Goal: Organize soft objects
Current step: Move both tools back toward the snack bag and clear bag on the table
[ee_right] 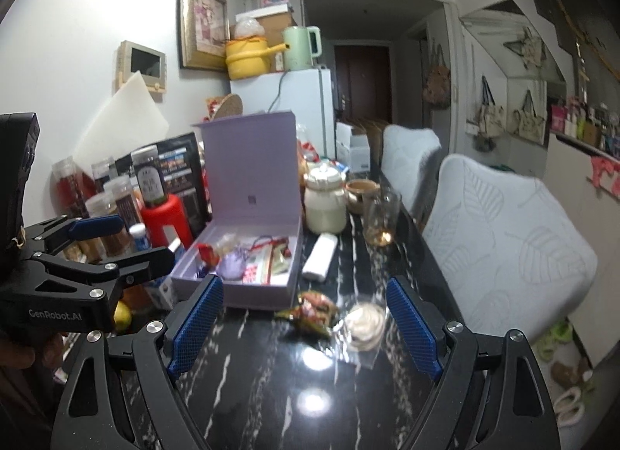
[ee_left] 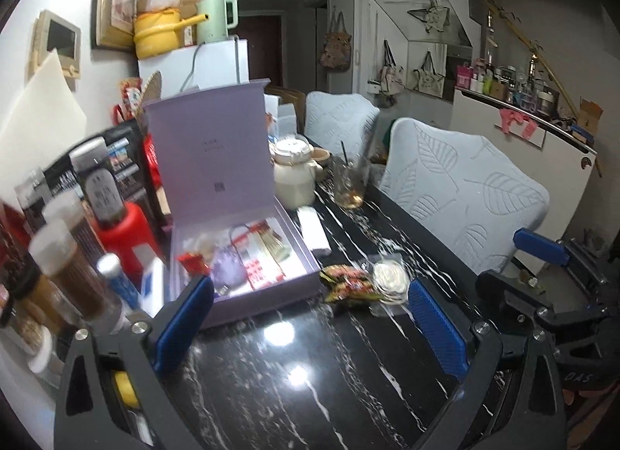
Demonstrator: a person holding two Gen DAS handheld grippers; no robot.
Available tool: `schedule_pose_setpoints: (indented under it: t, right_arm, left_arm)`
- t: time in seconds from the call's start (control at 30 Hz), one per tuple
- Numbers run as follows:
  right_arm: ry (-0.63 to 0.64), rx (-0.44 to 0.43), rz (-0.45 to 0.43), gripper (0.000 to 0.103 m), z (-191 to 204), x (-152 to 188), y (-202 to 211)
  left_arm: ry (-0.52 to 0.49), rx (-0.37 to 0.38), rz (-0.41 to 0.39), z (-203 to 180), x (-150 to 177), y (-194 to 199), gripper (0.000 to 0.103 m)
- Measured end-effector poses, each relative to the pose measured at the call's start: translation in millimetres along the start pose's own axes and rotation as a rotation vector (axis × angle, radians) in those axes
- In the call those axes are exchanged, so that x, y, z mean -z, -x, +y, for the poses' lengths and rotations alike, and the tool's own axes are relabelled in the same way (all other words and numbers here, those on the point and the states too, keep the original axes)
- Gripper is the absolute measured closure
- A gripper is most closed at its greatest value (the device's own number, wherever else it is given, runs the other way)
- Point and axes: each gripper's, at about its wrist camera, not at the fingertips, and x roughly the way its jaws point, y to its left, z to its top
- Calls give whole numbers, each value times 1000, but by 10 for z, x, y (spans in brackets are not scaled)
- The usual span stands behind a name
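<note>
An open lavender box [ee_left: 267,287] [ee_right: 267,297] stands on the black marble table, lid upright. Inside lie a purple pouch [ee_left: 230,266] [ee_right: 231,268] and red-and-white packets [ee_left: 263,256]. In front of the box are a crumpled snack wrapper [ee_left: 345,287] [ee_right: 314,310] and a white round item in a clear bag [ee_left: 387,279] [ee_right: 364,322]. My left gripper [ee_left: 310,285] is open above the table, just short of the box and wrapper, and is also seen in the right wrist view as the left gripper [ee_right: 143,240]. My right gripper [ee_right: 304,285] [ee_left: 519,264] is open and empty, short of the wrapper and bag.
Spice jars [ee_left: 73,256] and a red bottle [ee_left: 124,233] crowd the left side. A cream lidded jar [ee_left: 294,175], a drinking glass [ee_left: 350,184] and a white folded pack [ee_left: 314,231] stand behind the box. Two pale chairs [ee_left: 465,194] line the table's right edge.
</note>
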Motion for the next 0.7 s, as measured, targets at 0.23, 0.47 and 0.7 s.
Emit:
schedule_pose_setpoints:
  t: [0.23, 0.47, 0.7]
  right_arm:
    - [-56, 16, 60, 16, -118, 300, -54]
    - [-102, 35, 116, 16, -275, 581, -169]
    - [-125, 32, 158, 16, -450, 787, -340]
  left_arm:
    - [0, 48, 52, -81, 214, -178, 1]
    - [9, 44, 50, -112, 399, -346, 1]
    - [31, 59, 123, -146, 529, -675, 1]
